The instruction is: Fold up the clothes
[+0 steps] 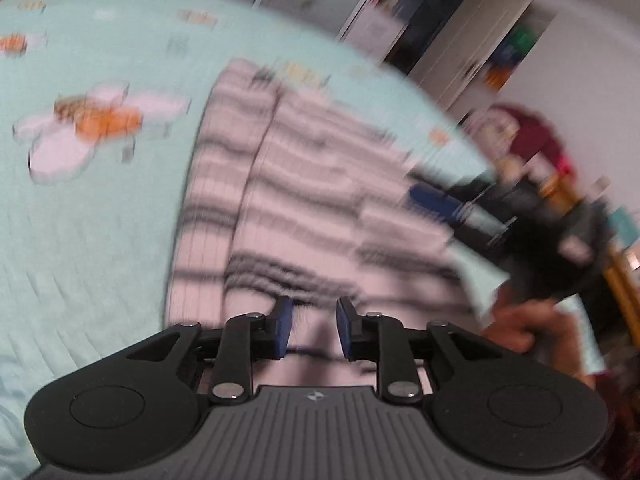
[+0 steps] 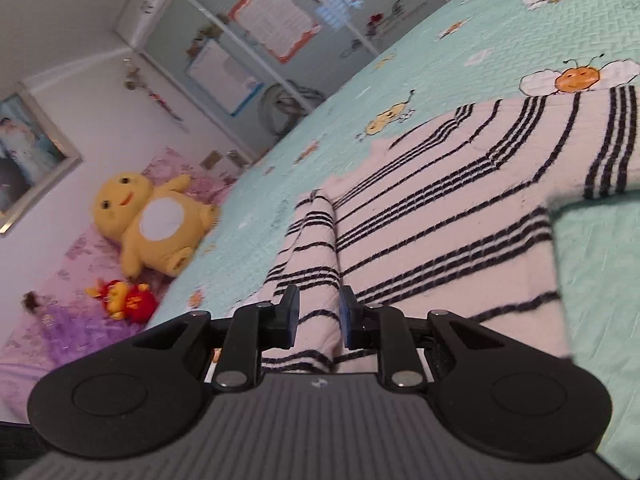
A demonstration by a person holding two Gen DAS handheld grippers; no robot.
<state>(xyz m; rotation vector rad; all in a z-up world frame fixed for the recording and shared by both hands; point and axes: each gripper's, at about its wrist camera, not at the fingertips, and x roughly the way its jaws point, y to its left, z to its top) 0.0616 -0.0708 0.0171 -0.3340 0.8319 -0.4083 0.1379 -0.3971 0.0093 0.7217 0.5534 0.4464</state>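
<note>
My left gripper (image 1: 314, 330) hangs over the striped sweater (image 1: 304, 208), its fingers (image 1: 283, 326) apart with nothing pinched between them. My right gripper (image 2: 319, 322) has its fingers (image 2: 290, 320) parted around a raised fold of the sweater, not pressing it. The sweater lies spread on the mint bee-print bedspread (image 2: 460, 64); a yellow plush toy (image 2: 150, 222) sits far left.

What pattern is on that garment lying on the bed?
The pale pink knitted garment carries groups of thin black stripes, sharpest in the right wrist view.
</note>
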